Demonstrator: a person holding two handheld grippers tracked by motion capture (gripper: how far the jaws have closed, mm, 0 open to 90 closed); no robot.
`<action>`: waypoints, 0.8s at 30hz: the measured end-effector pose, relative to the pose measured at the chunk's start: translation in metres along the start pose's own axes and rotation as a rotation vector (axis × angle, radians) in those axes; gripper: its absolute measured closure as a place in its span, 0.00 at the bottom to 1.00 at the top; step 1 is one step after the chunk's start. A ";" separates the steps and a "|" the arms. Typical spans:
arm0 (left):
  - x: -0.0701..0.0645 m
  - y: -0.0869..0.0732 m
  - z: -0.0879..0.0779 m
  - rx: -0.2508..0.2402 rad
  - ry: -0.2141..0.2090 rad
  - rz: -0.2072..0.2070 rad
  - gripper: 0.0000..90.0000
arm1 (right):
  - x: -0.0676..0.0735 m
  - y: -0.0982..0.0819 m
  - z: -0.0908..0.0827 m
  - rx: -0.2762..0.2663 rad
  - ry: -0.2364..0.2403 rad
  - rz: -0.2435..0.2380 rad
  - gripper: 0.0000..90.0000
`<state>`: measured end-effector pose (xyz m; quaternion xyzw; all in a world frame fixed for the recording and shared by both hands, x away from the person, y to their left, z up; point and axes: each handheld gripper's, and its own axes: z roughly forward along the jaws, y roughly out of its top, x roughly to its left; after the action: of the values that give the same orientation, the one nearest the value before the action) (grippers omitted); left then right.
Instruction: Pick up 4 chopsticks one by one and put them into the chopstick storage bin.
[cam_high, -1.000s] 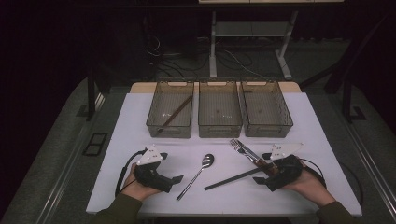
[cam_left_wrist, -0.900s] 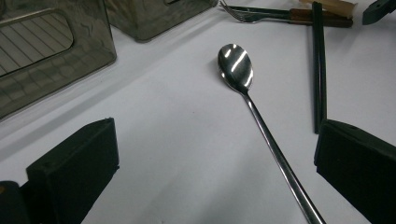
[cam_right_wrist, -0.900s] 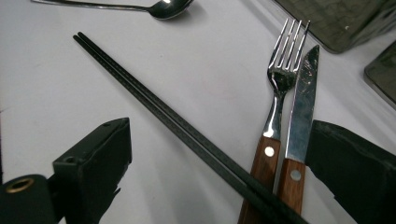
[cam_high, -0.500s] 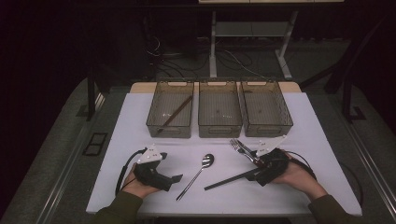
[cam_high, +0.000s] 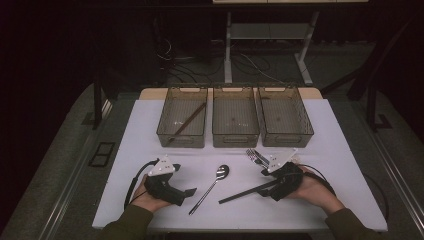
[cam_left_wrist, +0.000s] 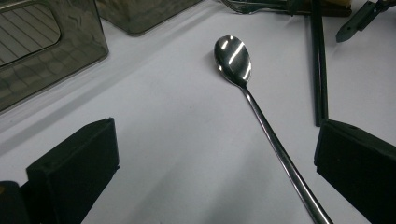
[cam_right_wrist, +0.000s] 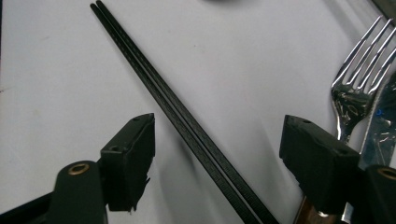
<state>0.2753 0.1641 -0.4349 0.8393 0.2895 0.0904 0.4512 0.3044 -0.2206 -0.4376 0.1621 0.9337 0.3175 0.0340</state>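
Note:
A pair of black chopsticks (cam_high: 247, 192) lies slanted on the white table (cam_high: 325, 130) in front of the person. My right gripper (cam_high: 265, 186) stands over their right end. In the right gripper view the chopsticks (cam_right_wrist: 187, 121) run between the two jaws of my right gripper (cam_right_wrist: 219, 140). Those jaws have just been closing, but the pads are still apart from the sticks. A steel spoon (cam_high: 212, 185) lies left of the chopsticks. My left gripper (cam_high: 186, 194) rests open beside it, and the spoon (cam_left_wrist: 261, 116) passes between its wide jaws (cam_left_wrist: 219, 149).
A fork (cam_high: 255, 156) lies just beyond the right gripper; the fork (cam_right_wrist: 359, 88) sits beside the right jaw with another shiny utensil. Three clear bins stand in a row at the back: left (cam_high: 181, 141) holding a brown stick, middle (cam_high: 235, 141), right (cam_high: 287, 141).
My right gripper has slid left along the table over the chopsticks' end, and its jaws have narrowed. The left hand and gripper have not moved.

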 end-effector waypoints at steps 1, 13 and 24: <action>0.000 0.000 0.000 0.000 0.000 0.001 0.00 | -0.001 0.000 0.001 -0.001 0.003 -0.013 0.32; 0.000 0.000 0.000 -0.001 0.001 -0.001 0.00 | 0.000 0.000 0.000 -0.010 -0.010 -0.035 0.42; -0.001 0.000 0.001 0.003 0.000 -0.005 0.00 | 0.002 0.000 0.003 0.012 -0.003 -0.052 0.58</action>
<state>0.2749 0.1630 -0.4355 0.8393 0.2917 0.0886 0.4502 0.3028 -0.2181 -0.4394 0.1386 0.9393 0.3108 0.0425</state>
